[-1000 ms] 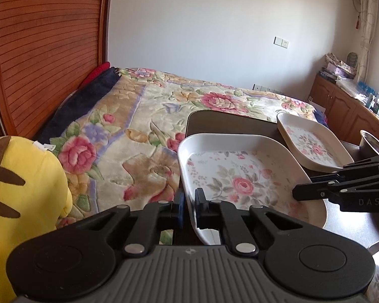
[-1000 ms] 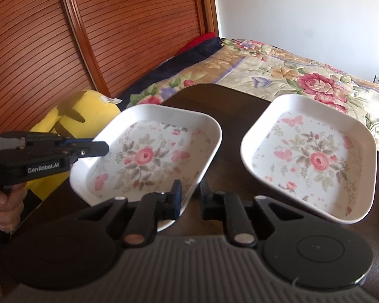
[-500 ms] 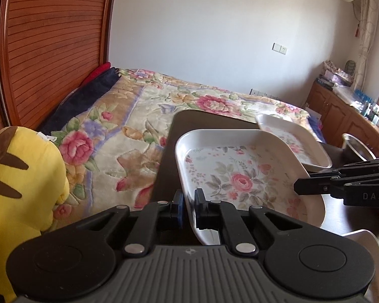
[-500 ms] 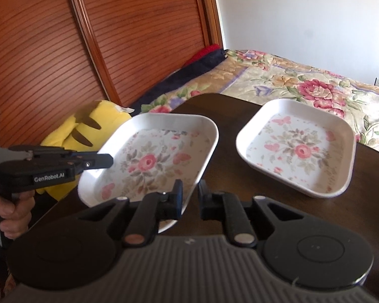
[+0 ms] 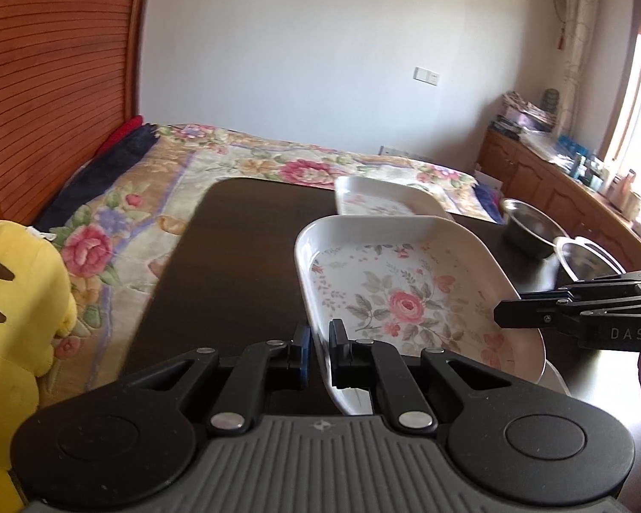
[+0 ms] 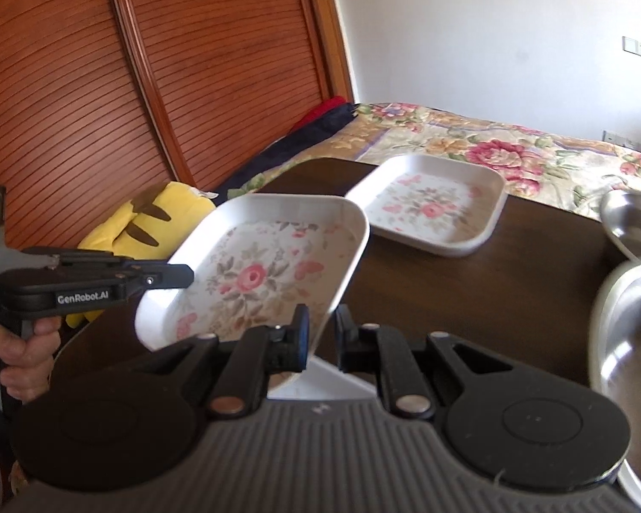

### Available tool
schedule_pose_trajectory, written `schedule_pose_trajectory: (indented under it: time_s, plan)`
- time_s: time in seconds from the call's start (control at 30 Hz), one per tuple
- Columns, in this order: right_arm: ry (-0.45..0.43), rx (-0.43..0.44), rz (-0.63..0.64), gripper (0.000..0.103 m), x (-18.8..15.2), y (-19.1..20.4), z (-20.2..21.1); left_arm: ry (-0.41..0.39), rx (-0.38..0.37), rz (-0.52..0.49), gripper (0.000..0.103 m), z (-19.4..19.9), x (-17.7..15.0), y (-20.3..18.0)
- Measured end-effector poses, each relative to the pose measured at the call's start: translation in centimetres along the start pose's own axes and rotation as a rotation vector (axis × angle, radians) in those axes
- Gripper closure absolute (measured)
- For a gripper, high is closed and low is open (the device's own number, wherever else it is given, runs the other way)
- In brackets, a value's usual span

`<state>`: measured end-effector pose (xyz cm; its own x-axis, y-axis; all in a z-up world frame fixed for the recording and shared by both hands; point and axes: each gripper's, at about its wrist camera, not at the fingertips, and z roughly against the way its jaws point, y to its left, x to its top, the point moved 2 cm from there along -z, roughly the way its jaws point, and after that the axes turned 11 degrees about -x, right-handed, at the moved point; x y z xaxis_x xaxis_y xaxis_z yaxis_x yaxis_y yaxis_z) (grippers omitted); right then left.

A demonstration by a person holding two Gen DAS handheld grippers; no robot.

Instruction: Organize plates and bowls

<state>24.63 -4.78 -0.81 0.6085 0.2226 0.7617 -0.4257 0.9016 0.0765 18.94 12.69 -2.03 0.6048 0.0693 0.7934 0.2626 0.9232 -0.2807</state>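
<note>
A white plate with a rose print (image 5: pixel 406 299) (image 6: pixel 260 273) hangs tilted above the dark table (image 5: pixel 235 278). My left gripper (image 5: pixel 318 342) is shut on its near rim. My right gripper (image 6: pixel 320 333) is shut on the opposite rim. Each gripper shows in the other's view, the right gripper (image 5: pixel 504 314) and the left gripper (image 6: pixel 188 275). A second floral plate (image 5: pixel 380 205) (image 6: pixel 436 209) rests on the table beyond. The edge of another white plate (image 6: pixel 324 380) (image 5: pixel 553 378) peeks out below the held one.
Two steel bowls (image 6: pixel 632 222) (image 6: pixel 628 333) sit on the table's right side, also seen as steel bowls (image 5: pixel 530 226). A yellow plush toy (image 5: pixel 17 312) lies left of the table. A flowered bed (image 5: pixel 149 196) and a slatted wooden wardrobe (image 6: pixel 192 85) lie behind.
Both grippers have carried the plate back and to the right, away from the second plate. The steel bowls and a white plate edge below have come into view.
</note>
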Motion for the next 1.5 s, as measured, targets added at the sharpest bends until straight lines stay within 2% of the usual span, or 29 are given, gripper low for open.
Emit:
schedule_pose_trajectory:
  time_s: [0.33,0.63,1.33,1.5]
  plan:
    - [-0.016,-0.038,-0.038,0.088,-4.2,-1.7,3.8,0.017,-0.034,-0.053,0.094,1.1,-2.5,-4.6]
    - [-0.024,-0.055,-0.035,0.088,-6.3,-1.6,5.7,0.049,-0.036,-0.061,0.094,1.4,-4.4,-5.9]
    - [-0.01,-0.066,0.019,0.084,-7.2,-0.8,6.0,0.063,-0.012,-0.069,0.09,1.1,-4.9,-6.4]
    - [-0.03,-0.065,0.023,0.084,-7.0,-1.1,6.5,0.052,-0.016,-0.069,0.09,1.1,-4.6,-6.3]
